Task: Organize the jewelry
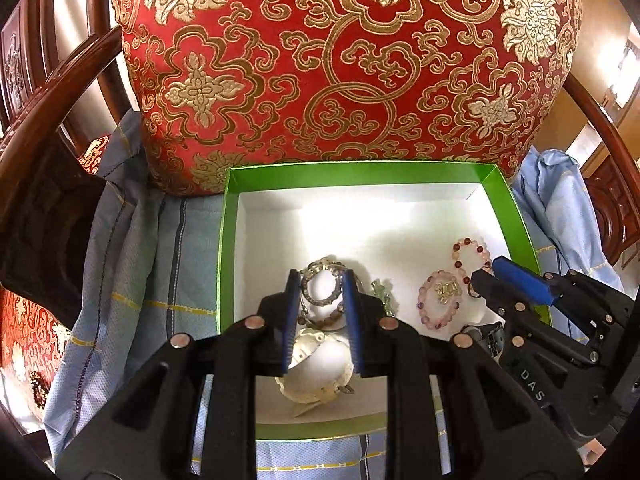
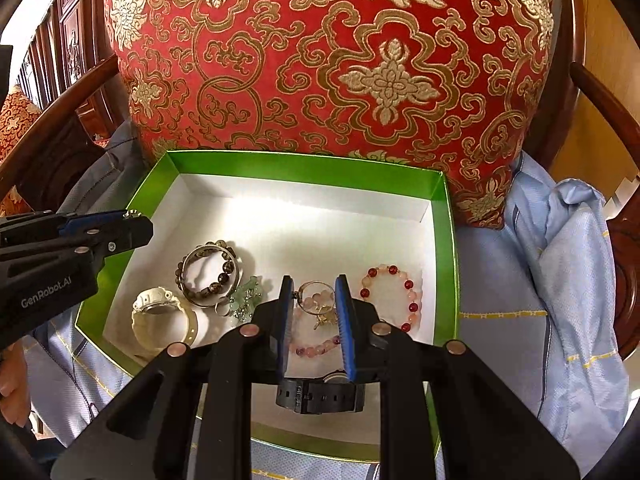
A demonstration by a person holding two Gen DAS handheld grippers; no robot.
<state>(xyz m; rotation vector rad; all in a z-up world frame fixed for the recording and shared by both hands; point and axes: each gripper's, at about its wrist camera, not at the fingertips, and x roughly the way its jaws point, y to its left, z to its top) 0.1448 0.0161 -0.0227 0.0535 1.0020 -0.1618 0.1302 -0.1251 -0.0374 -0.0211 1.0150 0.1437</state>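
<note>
Lying in green box (image 2: pixel 448 240): white watch (image 2: pixel 164 320), dark bracelet (image 2: pixel 208 268), pink bracelets (image 2: pixel 316 346), black watch (image 2: pixel 320 394). Left gripper (image 1: pixel 322 280) and right gripper (image 2: pixel 314 284) hover narrowly apart, empty. Risk: crowded, overlapping pieces snagging together if one is lifted.

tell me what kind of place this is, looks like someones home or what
Probably a home sitting room: a carved dark wooden armchair with a red and gold brocade cushion, and more carved wood furniture behind. The green jewelry box sits on blue cloth on the seat.
</note>
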